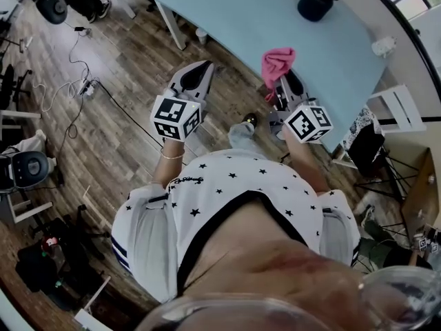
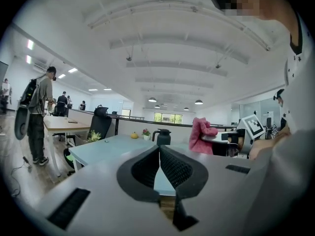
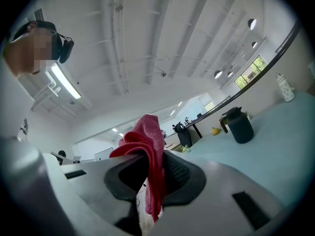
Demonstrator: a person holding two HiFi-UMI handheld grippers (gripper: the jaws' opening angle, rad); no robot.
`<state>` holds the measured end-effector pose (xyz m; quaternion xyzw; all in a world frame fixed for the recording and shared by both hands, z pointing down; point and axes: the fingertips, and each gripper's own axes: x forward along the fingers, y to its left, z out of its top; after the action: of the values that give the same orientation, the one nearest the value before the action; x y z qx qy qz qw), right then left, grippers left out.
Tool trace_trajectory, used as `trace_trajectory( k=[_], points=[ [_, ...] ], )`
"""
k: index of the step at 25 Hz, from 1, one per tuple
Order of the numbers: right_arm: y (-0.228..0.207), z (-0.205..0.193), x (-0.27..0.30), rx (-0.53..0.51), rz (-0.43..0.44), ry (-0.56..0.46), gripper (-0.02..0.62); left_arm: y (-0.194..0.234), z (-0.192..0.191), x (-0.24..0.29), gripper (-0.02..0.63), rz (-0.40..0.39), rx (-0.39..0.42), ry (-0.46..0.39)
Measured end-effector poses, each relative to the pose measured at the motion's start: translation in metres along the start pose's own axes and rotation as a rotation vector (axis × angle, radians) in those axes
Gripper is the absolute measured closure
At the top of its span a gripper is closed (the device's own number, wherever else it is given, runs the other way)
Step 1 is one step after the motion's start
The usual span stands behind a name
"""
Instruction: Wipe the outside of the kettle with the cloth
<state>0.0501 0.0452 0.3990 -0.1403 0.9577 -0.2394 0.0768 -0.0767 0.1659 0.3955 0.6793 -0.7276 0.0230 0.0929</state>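
Kettle (image 1: pixel 315 0) sits untouched on the table (image 1: pixel 262 19) — right hand-held gripper (image 1: pixel 284 81) clamps the pink cloth (image 1: pixel 277 61), well short of the kettle; left hand-held gripper (image 2: pixel 159 151) pinched together, empty. Wiping not yet begun.

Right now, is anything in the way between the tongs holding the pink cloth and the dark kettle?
Nothing visible. The right tongs grip the cloth at the edge of the table; only bare surface lies between them and the kettle.

Pale blue table (image 1: pixel 262 19): dark kettle (image 1: pixel 315 1) stands at far end; small white object (image 1: pixel 383 45) near right edge.
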Motion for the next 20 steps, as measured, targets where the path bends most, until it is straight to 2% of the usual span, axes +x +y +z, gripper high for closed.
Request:
trace_trajectory(
  k=[6,14,20],
  points=[
    [-0.033,0.010,0.046,0.018,0.027,0.004,0.528,0.028,0.008,0.040,0.577,0.036,0.006,0.004],
    [-0.081,0.040,0.084,0.026,0.026,0.004,0.528,0.038,0.035,0.106,0.577,0.031,0.014,-0.013],
    [-0.105,0.048,0.108,0.047,0.006,0.011,0.528,0.055,0.039,0.137,0.577,0.030,0.002,0.014]
  ],
)
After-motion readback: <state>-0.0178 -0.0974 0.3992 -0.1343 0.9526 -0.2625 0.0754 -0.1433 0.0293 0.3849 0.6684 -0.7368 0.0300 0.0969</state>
